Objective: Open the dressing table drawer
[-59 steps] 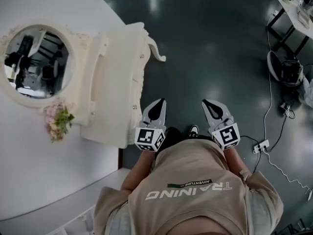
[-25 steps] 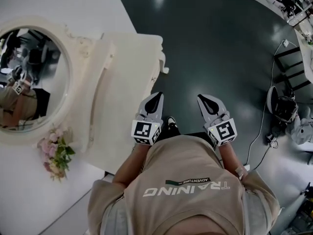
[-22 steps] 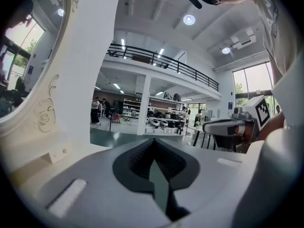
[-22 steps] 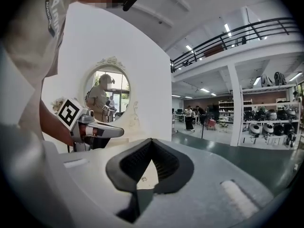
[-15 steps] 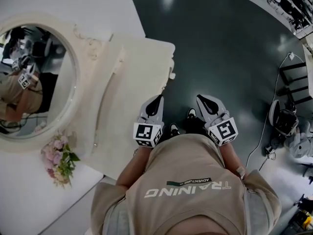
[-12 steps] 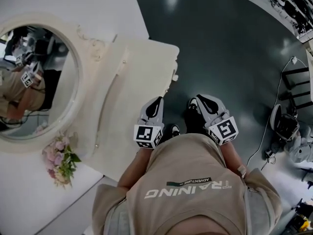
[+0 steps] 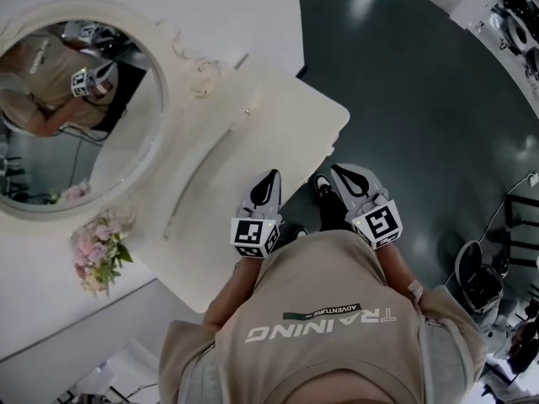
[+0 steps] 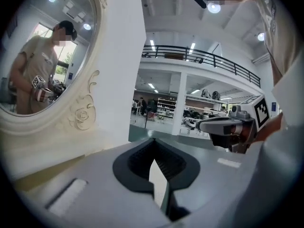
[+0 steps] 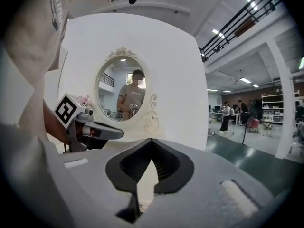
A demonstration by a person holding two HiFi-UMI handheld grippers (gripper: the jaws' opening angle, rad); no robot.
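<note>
The cream dressing table (image 7: 261,141) stands at the left of the head view, its oval mirror (image 7: 76,116) against a white wall. No drawer front shows; the tabletop's edge hides it. My left gripper (image 7: 271,178) hangs shut and empty over that front edge. My right gripper (image 7: 338,171) is shut and empty just off the edge, above the floor. In the left gripper view the shut left gripper (image 8: 153,141) points past the mirror's carved frame (image 8: 83,114). In the right gripper view the shut right gripper (image 9: 151,141) faces the mirror (image 9: 124,96), with the left gripper (image 9: 92,128) beside it.
A bunch of pink flowers (image 7: 97,255) stands on the table's left end. Dark green floor (image 7: 421,124) spreads to the right, with the person's shoes (image 7: 322,190) by the table. A chair (image 7: 477,283) is at the right edge and desks (image 7: 514,15) at the top right.
The person has turned and stepped round toward the table's front. Both grippers, still shut, have come nearer the front edge. The mirror now reflects the person more fully.
</note>
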